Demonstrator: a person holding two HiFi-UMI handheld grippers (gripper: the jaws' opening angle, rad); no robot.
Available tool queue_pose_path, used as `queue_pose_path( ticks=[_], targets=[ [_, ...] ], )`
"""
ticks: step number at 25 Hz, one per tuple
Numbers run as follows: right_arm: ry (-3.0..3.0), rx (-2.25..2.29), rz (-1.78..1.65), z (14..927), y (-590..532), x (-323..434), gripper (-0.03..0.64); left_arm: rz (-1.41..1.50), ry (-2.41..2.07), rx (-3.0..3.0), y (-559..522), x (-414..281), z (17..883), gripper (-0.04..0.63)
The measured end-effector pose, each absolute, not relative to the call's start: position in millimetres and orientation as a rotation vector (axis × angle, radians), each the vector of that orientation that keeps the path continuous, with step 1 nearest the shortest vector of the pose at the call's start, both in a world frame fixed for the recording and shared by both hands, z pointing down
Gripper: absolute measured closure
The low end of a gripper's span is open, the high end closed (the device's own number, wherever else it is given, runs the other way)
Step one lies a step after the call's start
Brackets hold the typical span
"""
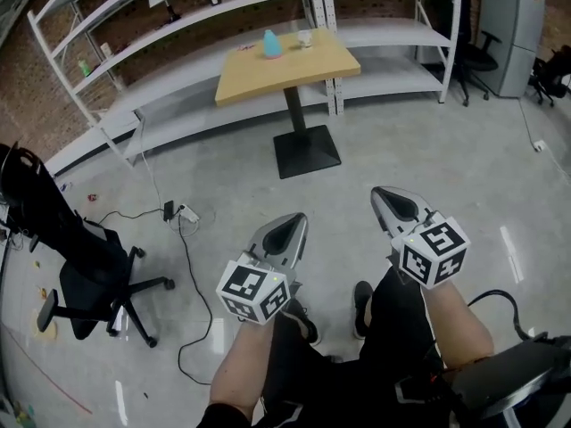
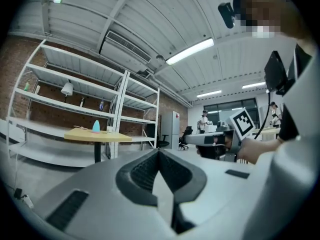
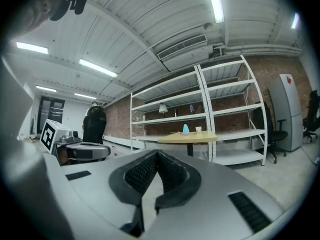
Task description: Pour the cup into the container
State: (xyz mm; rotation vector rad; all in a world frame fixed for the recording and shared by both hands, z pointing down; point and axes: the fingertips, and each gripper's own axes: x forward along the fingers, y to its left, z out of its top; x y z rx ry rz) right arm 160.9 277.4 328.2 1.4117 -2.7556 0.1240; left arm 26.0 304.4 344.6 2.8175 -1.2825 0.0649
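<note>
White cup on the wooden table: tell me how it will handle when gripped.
The white cup looks small, so probably light. It stands upright near the far edge of the table, so a push may tip it. Fill unseen.

No legible text or numbers, black-and-white square markers on left gripper (image 1: 298,221), right gripper (image 1: 381,194)

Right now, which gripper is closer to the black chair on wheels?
Left. The left gripper is to the right of the black chair; the right gripper is farther right again.
</note>
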Motion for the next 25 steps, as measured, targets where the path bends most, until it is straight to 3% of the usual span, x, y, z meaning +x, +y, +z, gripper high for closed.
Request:
queue_pose_path(
  ticks=[17, 25],
  targets=[
    [-2.747, 1.372, 0.138, 323, 186, 138, 0.617, -0.031, -1.329, 2.836, 220, 8, 307, 0.595],
    [-2.744, 1.382, 0.205, 335, 124, 157, 0.617, 0.002, -1.243, 2.836, 156, 47, 320, 0.595]
  ],
)
